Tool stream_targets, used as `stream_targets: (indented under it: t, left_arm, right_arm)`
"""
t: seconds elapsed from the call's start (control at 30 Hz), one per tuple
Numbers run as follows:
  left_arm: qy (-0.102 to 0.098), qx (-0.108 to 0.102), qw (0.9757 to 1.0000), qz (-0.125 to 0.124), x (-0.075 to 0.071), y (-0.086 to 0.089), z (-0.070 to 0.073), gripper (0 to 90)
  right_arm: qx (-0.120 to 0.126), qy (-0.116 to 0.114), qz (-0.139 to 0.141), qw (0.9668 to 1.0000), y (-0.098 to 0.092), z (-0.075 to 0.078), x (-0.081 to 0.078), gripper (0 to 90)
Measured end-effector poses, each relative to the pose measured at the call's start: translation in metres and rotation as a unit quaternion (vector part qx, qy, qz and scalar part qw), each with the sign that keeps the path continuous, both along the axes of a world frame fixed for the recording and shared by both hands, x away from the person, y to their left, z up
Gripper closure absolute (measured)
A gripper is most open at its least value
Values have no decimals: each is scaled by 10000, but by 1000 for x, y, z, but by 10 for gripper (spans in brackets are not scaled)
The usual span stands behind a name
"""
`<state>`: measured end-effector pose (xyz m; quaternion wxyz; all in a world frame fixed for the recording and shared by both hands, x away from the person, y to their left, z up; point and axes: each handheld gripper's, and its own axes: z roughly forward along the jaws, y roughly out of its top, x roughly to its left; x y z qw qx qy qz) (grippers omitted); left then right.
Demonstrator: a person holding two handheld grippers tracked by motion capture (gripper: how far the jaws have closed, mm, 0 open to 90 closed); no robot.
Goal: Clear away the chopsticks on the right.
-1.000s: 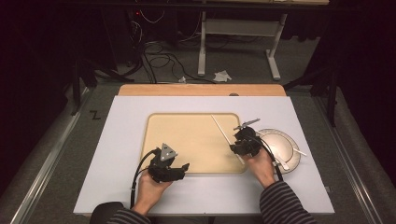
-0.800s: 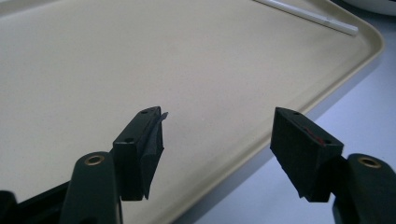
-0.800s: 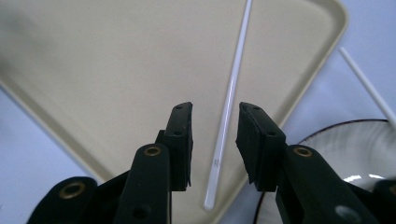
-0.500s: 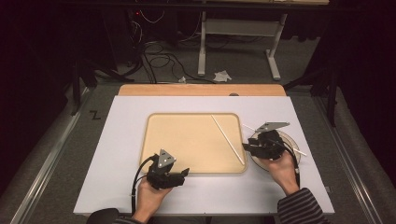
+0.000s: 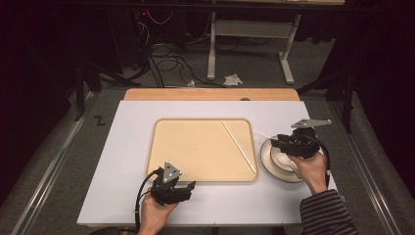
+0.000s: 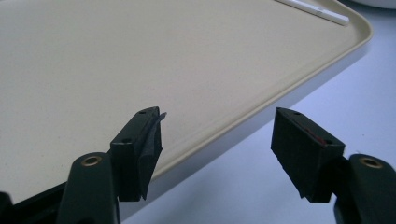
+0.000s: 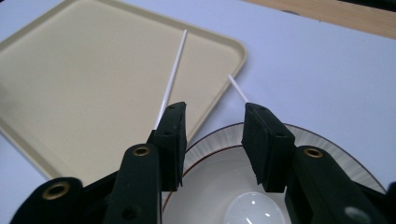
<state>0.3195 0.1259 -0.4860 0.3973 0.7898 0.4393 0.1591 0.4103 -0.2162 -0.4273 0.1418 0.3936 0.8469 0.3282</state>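
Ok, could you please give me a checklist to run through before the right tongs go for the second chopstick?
1. Right tongs empty: ok; the jaws have just been opening, nothing between them.
2. First chopstick flat in the tray: ok.
3. Second chopstick within reach: ok; it sticks out past the plate rim, just ahead.
4. Spoon clear of the grasp: cannot tell; it lies in the plate below.
5. Left tongs out of the way: ok; open and empty at the tray's near edge.

The room is dark at the top of the frame. A grey floor (image 5: 58, 161) runs around the white surface (image 5: 127, 147). Black cables (image 5: 161, 54) lie tangled at the upper middle. White legs of a desk (image 5: 211, 49) stand behind, with crumpled paper (image 5: 233, 79) beside.
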Motion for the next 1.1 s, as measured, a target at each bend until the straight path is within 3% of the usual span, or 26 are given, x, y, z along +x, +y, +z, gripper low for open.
stream_targets:
  t: [0.13, 0.33, 0.4, 0.57, 1.1]
  left_arm:
    - [-6, -29, 10000, 63, -6, 3, 0, 336]
    - [17, -1, 9999, 129, -11, 4, -2, 336]
    - [23, 57, 9999, 130, -12, 4, -2, 336]
    - [18, 108, 9998, 172, -14, 4, -3, 336]
    - [68, 213, 9997, -79, -5, -9, -7, 339]
  right_arm:
    - [231, -128, -179, 9995, -23, 9, 5, 595]
    - [309, -208, -291, 9989, -39, 12, 12, 582]
    - [465, -176, -367, 9981, -48, 14, 17, 543]
    - [592, -194, -502, 9968, -61, 15, 23, 524]
    - [548, -510, -925, 9929, -97, 13, 17, 596]
